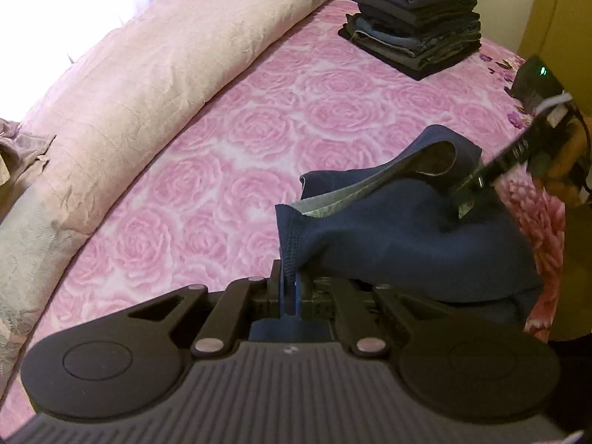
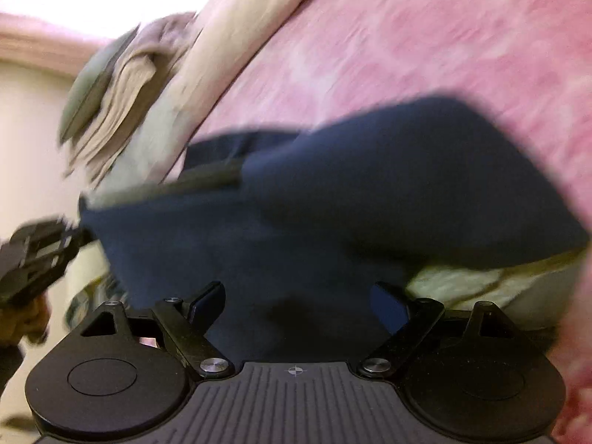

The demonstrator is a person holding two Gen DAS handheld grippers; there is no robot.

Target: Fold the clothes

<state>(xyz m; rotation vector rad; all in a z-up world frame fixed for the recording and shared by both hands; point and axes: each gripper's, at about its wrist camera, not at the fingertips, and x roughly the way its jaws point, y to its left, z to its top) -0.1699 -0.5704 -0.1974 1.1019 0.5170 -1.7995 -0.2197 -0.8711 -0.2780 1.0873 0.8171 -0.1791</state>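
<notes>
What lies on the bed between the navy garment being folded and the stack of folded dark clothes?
Only bare pink rose-print bedsheet separates the navy garment from the stack of folded dark clothes; the left wrist view shows this.

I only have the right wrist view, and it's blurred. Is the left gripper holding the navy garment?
Observer: Yes. The left gripper is shut on a hemmed edge of the navy garment.
Operator: Any finished clothes?
Observer: A stack of folded dark clothes sits at the far side of the bed.
Operator: And my gripper?
Observer: From the left wrist view, the right gripper touches the garment's top; its jaws stand apart.
</notes>
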